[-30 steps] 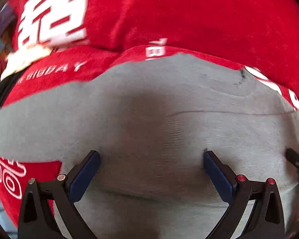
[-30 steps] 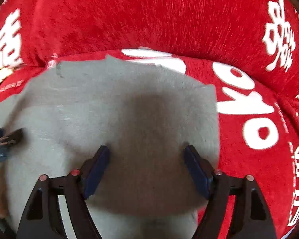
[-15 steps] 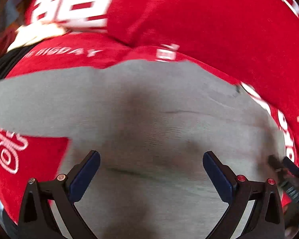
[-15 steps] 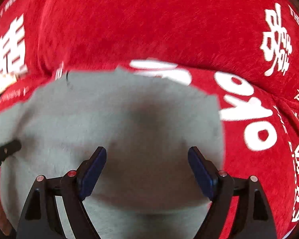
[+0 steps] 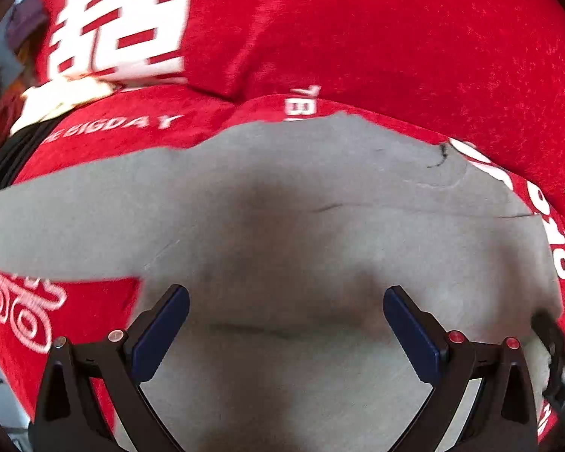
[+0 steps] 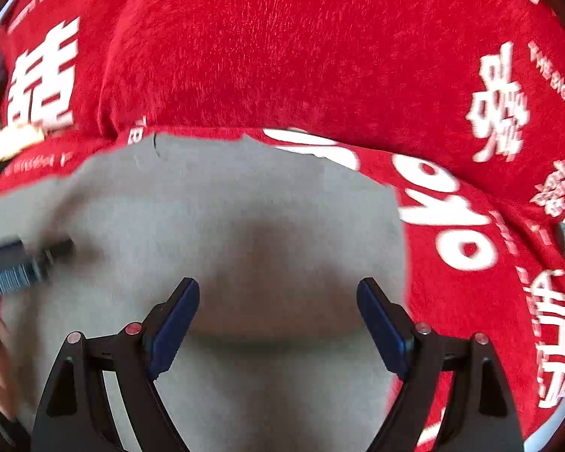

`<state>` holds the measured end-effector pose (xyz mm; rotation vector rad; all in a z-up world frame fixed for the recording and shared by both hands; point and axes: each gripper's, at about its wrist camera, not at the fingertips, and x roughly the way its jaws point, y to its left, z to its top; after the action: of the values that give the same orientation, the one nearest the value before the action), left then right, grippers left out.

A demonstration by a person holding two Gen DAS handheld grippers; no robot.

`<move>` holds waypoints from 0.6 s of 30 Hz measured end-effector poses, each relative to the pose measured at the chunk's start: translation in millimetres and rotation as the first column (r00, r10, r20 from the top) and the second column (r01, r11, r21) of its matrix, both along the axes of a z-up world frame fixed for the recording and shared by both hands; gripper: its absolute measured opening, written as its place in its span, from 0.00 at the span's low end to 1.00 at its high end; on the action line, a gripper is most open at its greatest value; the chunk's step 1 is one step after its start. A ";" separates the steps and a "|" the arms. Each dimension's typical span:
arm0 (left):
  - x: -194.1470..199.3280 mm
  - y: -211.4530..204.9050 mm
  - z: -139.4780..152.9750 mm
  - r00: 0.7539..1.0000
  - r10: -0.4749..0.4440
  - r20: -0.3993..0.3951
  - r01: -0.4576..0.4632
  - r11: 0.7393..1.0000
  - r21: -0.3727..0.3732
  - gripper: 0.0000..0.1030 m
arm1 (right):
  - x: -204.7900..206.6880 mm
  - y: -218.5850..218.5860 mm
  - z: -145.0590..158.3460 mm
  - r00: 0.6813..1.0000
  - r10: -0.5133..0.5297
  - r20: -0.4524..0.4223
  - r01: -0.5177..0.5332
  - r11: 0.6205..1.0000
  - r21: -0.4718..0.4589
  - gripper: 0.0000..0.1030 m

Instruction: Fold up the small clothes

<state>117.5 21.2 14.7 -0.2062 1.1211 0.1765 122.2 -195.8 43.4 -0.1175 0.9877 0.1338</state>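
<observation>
A plain grey knitted garment (image 5: 301,233) lies flat on a red plush cover with white lettering (image 5: 358,37); left gripper (image 5: 286,320) and right gripper (image 6: 278,312) hover above it, jaws spread wide, holding nothing.

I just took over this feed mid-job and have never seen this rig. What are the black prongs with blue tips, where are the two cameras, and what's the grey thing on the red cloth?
There is no robot arm here: a person carries a two-finger tool in each hand, each with a fisheye camera looking forward along its fingers. One picture shows the left hand-held gripper, the other the right hand-held gripper. The blue tips are the finger pads. Both stand wide open and hold nothing. The grey garment, the small piece of clothing to fold, lies spread on a red blanket with white lettering. It seems to have a sleeve stretching to one side. Each camera also catches the other tool at its edge.
</observation>
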 end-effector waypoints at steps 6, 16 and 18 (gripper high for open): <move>38.5 -8.7 -22.3 0.998 -0.029 -0.061 0.032 0.998 0.051 1.00 | 78.3 14.8 -49.3 0.985 -0.052 -0.166 0.048 0.999 -0.026 0.99; -30.0 8.5 -6.8 0.999 -0.017 -0.029 0.016 0.999 -0.034 1.00 | -12.2 25.0 -28.5 0.998 -0.002 -0.061 0.004 1.000 0.018 0.99; -51.6 2.3 -17.1 0.999 -0.039 -0.037 0.040 0.999 0.007 1.00 | -40.6 28.2 -41.5 0.996 0.026 -0.081 -0.028 0.999 -0.026 0.99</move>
<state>65.9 23.5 -2.4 -0.1744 1.1599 0.1498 81.6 -167.7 2.0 -0.1514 1.0691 0.1507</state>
